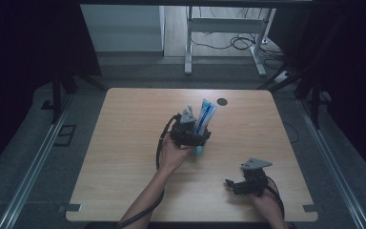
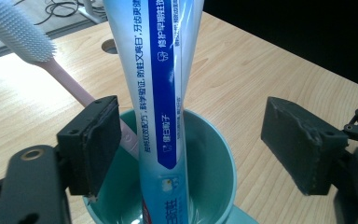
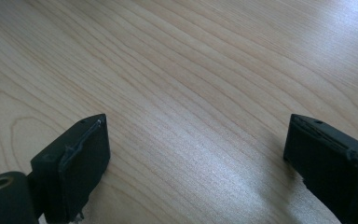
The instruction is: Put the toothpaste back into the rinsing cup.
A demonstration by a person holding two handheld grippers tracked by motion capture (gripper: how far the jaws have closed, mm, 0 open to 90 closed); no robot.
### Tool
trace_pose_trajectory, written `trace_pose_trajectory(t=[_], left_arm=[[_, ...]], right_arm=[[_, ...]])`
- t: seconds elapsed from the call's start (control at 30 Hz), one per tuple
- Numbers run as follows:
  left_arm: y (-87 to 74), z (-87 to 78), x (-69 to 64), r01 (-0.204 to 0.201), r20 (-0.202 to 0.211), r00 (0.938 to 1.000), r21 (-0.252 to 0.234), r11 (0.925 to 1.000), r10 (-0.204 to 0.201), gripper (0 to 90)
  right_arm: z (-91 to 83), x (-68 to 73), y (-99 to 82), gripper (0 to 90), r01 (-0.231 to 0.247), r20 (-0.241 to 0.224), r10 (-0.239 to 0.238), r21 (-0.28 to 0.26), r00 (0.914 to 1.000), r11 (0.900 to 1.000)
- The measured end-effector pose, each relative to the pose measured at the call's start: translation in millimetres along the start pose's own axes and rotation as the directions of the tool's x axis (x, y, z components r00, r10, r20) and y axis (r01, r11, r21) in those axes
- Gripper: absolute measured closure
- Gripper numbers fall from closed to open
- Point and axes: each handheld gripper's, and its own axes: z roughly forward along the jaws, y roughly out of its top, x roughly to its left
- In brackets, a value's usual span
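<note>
A white and blue toothpaste tube (image 2: 161, 93) stands upright in a teal cup (image 2: 214, 158), with a pink toothbrush (image 2: 37, 44) leaning in the same cup. My left gripper (image 2: 196, 149) is open, its jaws standing on either side of the tube without pressing it. In the high view the left gripper (image 1: 190, 136) hovers over the cup (image 1: 198, 150) at mid-table, the tube (image 1: 205, 116) rising past it. My right gripper (image 1: 229, 185) rests near the front right of the table; its jaws stand wide with only bare wood between them in the right gripper view (image 3: 196, 158).
The wooden table (image 1: 124, 143) has a dark round hole (image 1: 222, 101) near its far edge. Beyond it are a white desk frame (image 1: 224, 28) and cables on the floor. Dark curtains flank both sides.
</note>
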Motion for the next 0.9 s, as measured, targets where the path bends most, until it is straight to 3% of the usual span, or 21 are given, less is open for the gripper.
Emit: trace_pose_trajectory(t=[0.27,0.5,0.7,0.9], left_arm=[[-0.7,-6.3,-1.5,-0.02,-0.016,0.9997,0.02,0.9996,0.021,14.2],[-1.4,-12.7,0.0,-0.013,0.001,0.9999,0.007,0.9999,0.013,9.9],[-2.6,-15.7,-1.5,-0.064,-0.026,0.9976,0.008,0.9979,0.064,3.6],[-4.5,-18.0,-2.4,-0.094,-0.025,0.9952,0.008,0.9955,0.094,1.0]], right_arm=[[0.0,-0.1,0.0,6.6,0.001,0.0,-0.001,0.0,1.0,1.0],[0.1,0.0,0.0,6.6,0.001,0.001,-0.001,0.0,1.0,1.0],[0.1,-0.1,0.0,6.6,0.002,0.002,-0.002,0.0,1.0,1.0],[0.1,-0.1,0.0,6.6,0.002,0.001,-0.002,0.0,1.0,1.0]])
